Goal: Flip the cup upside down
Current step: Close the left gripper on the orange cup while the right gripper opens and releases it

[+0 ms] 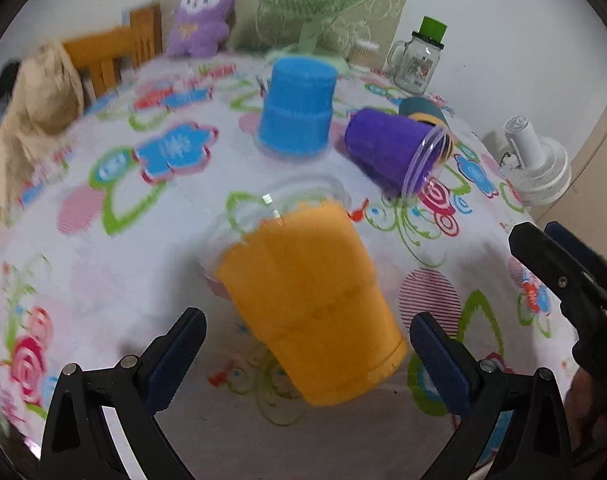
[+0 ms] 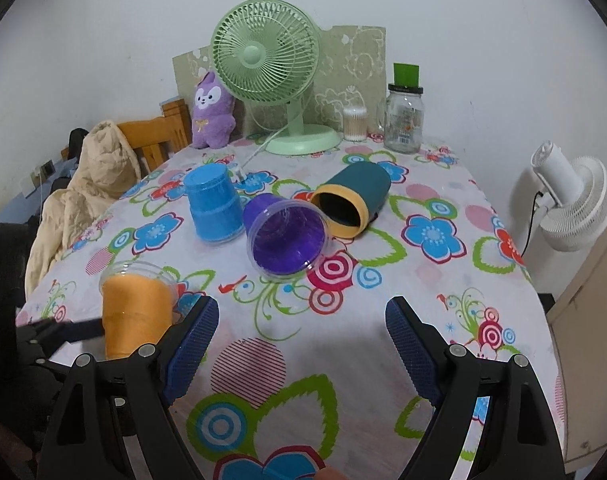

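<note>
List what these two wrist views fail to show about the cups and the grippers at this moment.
- Orange cup: left wrist view is motion-blurred; contact with the left gripper fingers unclear.
- Orange cup base: right wrist view, hidden behind the right gripper finger.
- Purple cup: what its underside rests on is hidden by its own body.
- Teal cup: left wrist view, mostly behind the purple cup.

The left gripper (image 1: 307, 354) is built from matte black plastic arms that taper forward. Its fingers (image 1: 175, 358) carry dark navy pads with a fine ribbed texture. Round silver screws sit at the arm joints near the pads. The right gripper (image 2: 301, 344) has the same black frame and silver screws, but its fingers (image 2: 193, 350) show brighter blue ribbed pads. A sliver of skin (image 2: 331, 474) shows at the near edge of the right wrist view.
</note>
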The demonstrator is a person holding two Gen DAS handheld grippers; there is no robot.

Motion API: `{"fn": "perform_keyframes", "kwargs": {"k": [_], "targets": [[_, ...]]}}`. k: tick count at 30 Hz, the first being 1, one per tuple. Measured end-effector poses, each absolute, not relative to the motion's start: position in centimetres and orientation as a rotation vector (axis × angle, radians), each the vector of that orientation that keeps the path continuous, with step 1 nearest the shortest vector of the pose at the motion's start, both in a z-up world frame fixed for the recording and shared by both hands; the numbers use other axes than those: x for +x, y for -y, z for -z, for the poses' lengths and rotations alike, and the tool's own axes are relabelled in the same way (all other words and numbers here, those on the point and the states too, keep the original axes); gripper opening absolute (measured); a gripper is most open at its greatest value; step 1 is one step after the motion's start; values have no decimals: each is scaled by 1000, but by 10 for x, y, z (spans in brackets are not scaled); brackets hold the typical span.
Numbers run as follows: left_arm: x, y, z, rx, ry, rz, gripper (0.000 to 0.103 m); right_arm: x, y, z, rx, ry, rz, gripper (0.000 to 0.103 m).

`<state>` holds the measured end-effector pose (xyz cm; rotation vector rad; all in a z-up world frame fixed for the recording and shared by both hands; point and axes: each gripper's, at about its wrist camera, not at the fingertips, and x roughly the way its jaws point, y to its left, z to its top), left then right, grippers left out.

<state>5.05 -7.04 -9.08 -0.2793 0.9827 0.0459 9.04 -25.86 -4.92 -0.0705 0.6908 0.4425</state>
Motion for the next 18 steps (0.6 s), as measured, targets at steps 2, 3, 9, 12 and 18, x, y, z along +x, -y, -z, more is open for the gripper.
{"fn": "perform_keyframes", "kwargs": {"k": [2,3,9,12,18], "targets": [[51,70,94,-275,-991,-57,102,92,262,51,-56,-699,-443,88],[51,71,95,-268,-987,-65,101,93,263,52,-50,-702,-443,88],[53,66,93,-283,-977,-55,82,96,270,58,-17,-725,-442,88],[52,66,91,-265,-978,-50,68,97,270,58,-6,-729,-450,88],[52,60,89,-254,-978,-50,57,97,266,63,-10,-745,-460,88]]}}
